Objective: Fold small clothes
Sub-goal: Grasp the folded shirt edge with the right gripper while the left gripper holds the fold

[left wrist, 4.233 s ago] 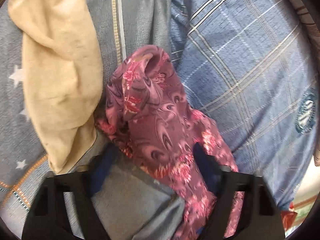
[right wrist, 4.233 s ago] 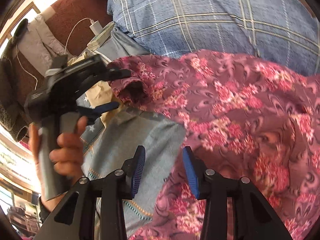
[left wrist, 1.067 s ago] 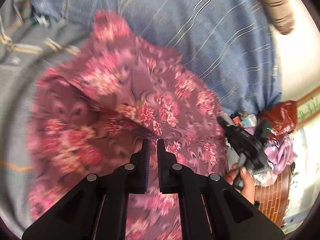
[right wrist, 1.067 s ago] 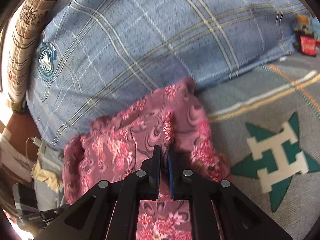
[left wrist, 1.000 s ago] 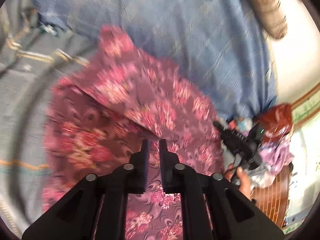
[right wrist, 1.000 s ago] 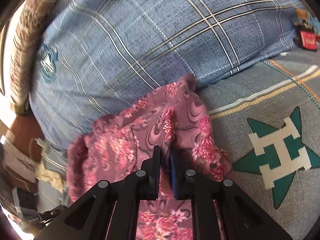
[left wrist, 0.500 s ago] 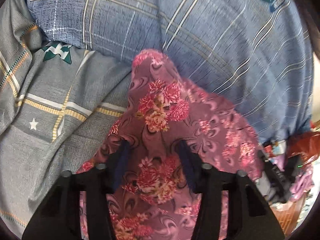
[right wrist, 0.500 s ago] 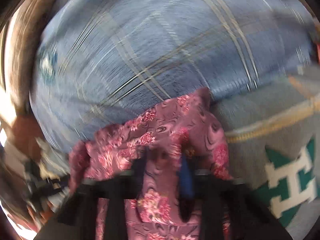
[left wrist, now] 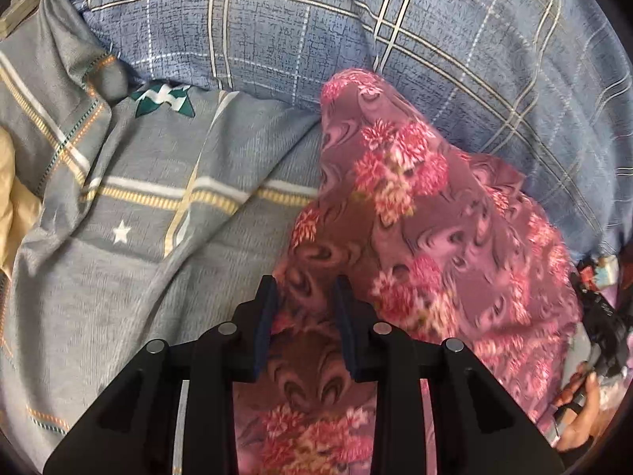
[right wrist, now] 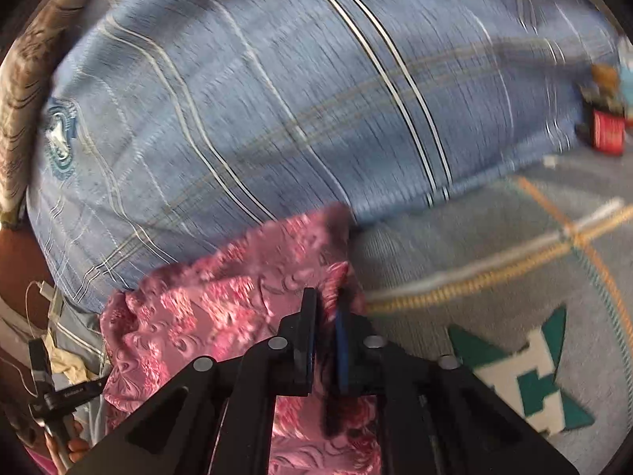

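A maroon garment with pink flowers [left wrist: 415,217] lies on a grey patterned bedsheet [left wrist: 138,237], its far end resting against a blue plaid pillow [left wrist: 356,19]. My left gripper [left wrist: 304,289] is open, its jaws apart over the garment's near left edge. In the right wrist view the same garment [right wrist: 221,308] lies left of centre. My right gripper [right wrist: 326,308] has its jaws close together with a fold of the garment's right edge between them. This view is blurred.
A beige cloth [left wrist: 12,198] lies at the far left edge. The blue plaid pillow [right wrist: 277,99] fills the back. Small red items [right wrist: 605,130] sit at the far right of the sheet. The other hand-held gripper [left wrist: 601,316] shows at the right.
My left gripper has opened and let go of the garment, then shifted left. My right gripper stays shut on the garment's edge and has moved, blurring its view.
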